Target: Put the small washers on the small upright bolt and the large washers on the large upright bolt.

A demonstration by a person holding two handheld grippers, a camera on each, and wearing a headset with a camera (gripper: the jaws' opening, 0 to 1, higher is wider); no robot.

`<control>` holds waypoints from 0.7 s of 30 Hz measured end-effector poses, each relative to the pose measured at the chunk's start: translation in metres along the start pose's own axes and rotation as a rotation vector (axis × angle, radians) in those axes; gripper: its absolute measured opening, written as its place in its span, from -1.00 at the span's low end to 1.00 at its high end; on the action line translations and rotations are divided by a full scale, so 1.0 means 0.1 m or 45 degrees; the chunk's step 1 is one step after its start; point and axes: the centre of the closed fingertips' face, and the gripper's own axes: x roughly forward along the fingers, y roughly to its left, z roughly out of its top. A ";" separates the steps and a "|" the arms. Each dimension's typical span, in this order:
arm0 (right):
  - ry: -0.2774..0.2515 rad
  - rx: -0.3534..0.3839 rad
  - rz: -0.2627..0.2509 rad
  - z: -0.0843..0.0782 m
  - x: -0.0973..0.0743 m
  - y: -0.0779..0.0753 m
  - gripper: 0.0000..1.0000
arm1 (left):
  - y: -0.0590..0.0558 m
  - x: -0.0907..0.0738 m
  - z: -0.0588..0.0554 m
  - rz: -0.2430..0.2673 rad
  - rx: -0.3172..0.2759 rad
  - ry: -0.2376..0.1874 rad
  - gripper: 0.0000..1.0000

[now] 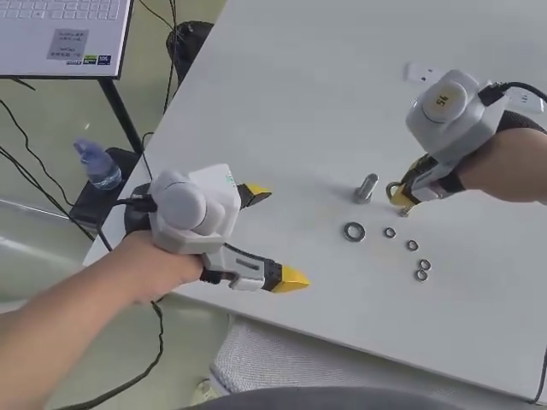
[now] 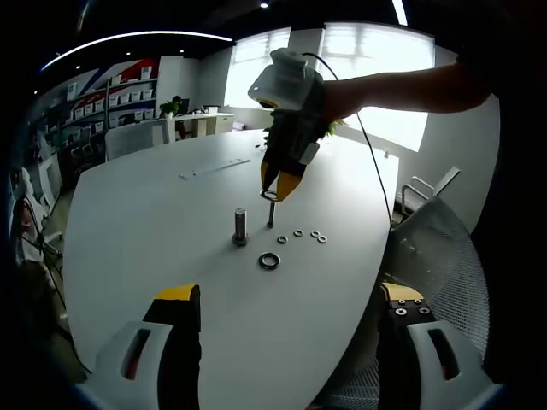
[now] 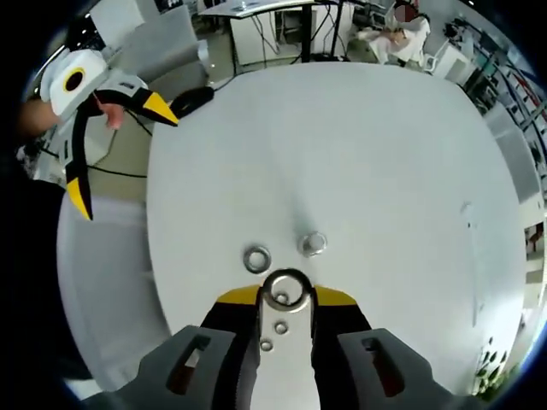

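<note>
Right tongs (image 1: 402,195) are pinching a large washer (image 3: 285,275) by its rim, a light, stiff, probably slippery ring, inside the table's (image 1: 299,85) near edge, while left tongs (image 1: 282,235) are hanging released.

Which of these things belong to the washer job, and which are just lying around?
Job: large bolt, small bolt, loose large washer, small washers, held large washer in the right gripper.
Lying about: water bottle, laptop, cables.
</note>
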 end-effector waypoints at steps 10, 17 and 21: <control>0.001 -0.010 -0.020 0.14 0.13 -0.15 -0.58 | 0.02 0.01 -0.04 -0.004 0.009 0.010 0.71; 0.012 -0.023 -0.028 0.19 0.19 -0.22 -0.58 | 0.06 -0.01 -0.07 0.000 0.000 0.012 0.70; 0.015 -0.024 -0.027 0.22 0.21 -0.25 -0.58 | 0.08 -0.02 -0.08 0.003 -0.005 0.011 0.70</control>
